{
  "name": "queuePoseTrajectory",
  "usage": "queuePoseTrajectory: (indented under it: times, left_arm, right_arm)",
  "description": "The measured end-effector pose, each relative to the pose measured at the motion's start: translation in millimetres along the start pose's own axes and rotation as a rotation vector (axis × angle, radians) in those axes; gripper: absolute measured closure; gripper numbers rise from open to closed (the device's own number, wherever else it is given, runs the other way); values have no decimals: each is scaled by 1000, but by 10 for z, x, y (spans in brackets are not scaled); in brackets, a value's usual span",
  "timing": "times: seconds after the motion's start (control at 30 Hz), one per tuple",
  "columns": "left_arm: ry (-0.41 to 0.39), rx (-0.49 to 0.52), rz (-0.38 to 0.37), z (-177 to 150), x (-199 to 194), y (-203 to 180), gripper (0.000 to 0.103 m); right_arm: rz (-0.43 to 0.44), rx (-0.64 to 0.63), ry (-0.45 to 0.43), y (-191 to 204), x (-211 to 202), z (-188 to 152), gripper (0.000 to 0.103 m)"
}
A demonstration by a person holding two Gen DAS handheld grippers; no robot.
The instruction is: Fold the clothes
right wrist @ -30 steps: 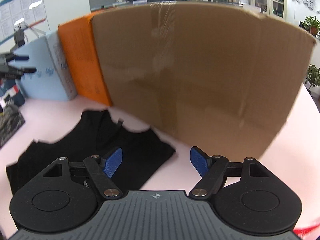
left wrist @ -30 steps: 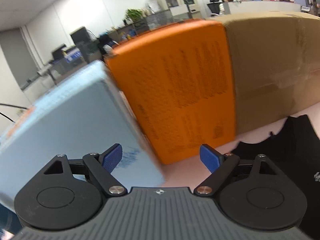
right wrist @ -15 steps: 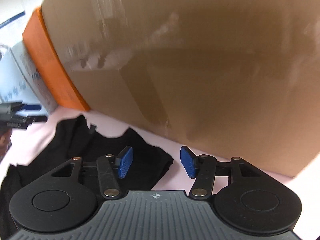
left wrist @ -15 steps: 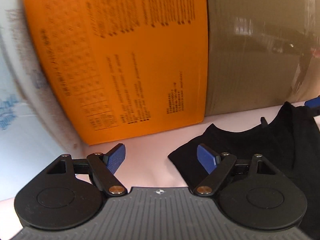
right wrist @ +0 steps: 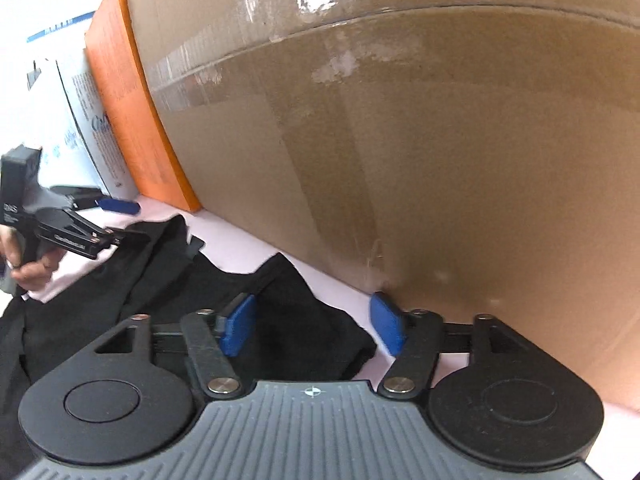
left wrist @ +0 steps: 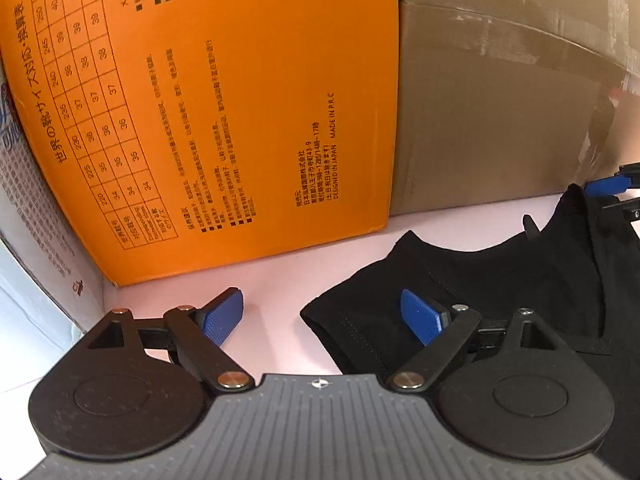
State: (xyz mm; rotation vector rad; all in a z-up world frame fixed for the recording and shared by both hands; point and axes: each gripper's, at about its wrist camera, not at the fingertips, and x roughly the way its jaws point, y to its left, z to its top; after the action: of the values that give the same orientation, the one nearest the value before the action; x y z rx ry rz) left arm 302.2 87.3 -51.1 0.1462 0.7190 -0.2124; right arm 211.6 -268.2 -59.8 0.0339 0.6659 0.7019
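Observation:
A black sleeveless top (left wrist: 500, 280) lies flat on the pink table (left wrist: 276, 280), its neckline toward the boxes. My left gripper (left wrist: 322, 316) is open, low over the top's left shoulder corner, which lies between the blue pads. My right gripper (right wrist: 314, 326) is open over the top's right shoulder corner (right wrist: 320, 320), its right pad close to the cardboard box. The left gripper also shows in the right wrist view (right wrist: 116, 220), and the right gripper's blue pad shows at the left wrist view's edge (left wrist: 608, 186).
A big brown cardboard box (right wrist: 420, 140), an orange shoe box (left wrist: 240, 120) and a white-blue box (left wrist: 28, 220) stand in a row just behind the top. A person's hand (right wrist: 28, 268) holds the left gripper.
Both grippers have dropped down and forward to the top's shoulder corners. The right jaws narrowed and then widened again; both stay open and empty.

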Motion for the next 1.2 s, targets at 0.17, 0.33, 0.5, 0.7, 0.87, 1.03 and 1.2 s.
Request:
queuePoseTrajectory:
  times: [0.17, 0.33, 0.5, 0.7, 0.87, 1.03, 1.2]
  left_arm:
    - [12, 28, -90, 18, -75, -74, 87]
    - [-8, 87, -92, 41, -206, -187, 94]
    - [-47, 69, -87, 108, -481, -167, 94]
    - [-125, 135, -101, 70, -1149, -299, 93]
    - [-187, 262, -97, -275, -1945, -458, 93]
    - [-137, 394, -126, -875, -2581, -607, 90]
    - [39, 596, -196, -1729, -3033, -810, 87]
  right_arm:
    - [-37, 71, 25, 8, -78, 21, 91]
    - [-18, 141, 17, 24, -201, 48, 98]
    - [25, 191, -37, 93, -439, 149, 98]
    - [114, 192, -92, 403, -930, 236, 98]
    - [194, 185, -137, 819, -1567, 121, 98]
    - [246, 161, -102, 1281, -2120, -349, 98]
    - [229, 118, 163, 1613, -2223, -1151, 95]
